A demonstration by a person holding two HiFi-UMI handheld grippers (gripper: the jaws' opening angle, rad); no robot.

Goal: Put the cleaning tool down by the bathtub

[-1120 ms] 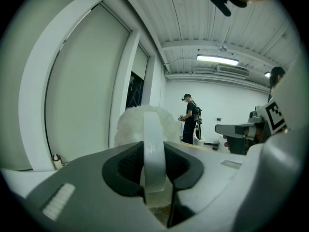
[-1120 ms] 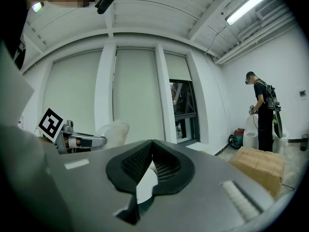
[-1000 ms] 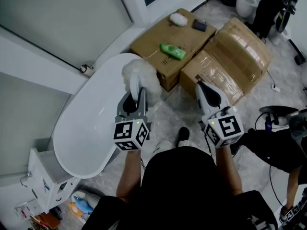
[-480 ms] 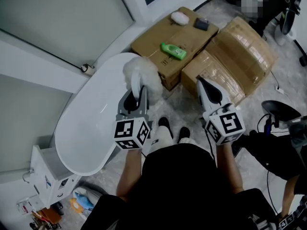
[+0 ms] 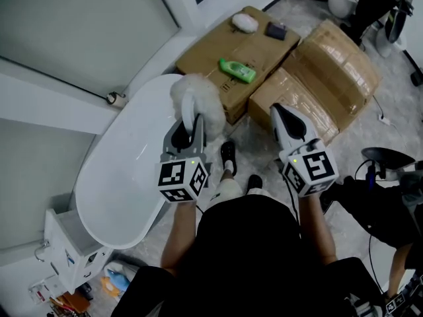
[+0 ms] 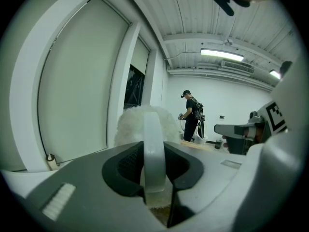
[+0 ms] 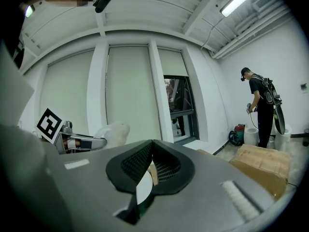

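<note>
The cleaning tool is a white handle with a fluffy white head. My left gripper is shut on the handle and holds the tool over the near rim of the white bathtub, head pointing away from me. In the left gripper view the handle stands upright between the dark pads, with the fluffy head beyond them. My right gripper hovers to the right, above the floor in front of the boxes. Its jaws meet with nothing between them.
Two cardboard boxes stand beyond the tub. The left one carries a green bottle, a white pad and a dark item. A small cabinet is at the tub's near end. Another person stands at the back.
The wearer's left foot has stepped forward between the grippers. Both grippers keep nearly the same place, and the left one still holds the tool.
</note>
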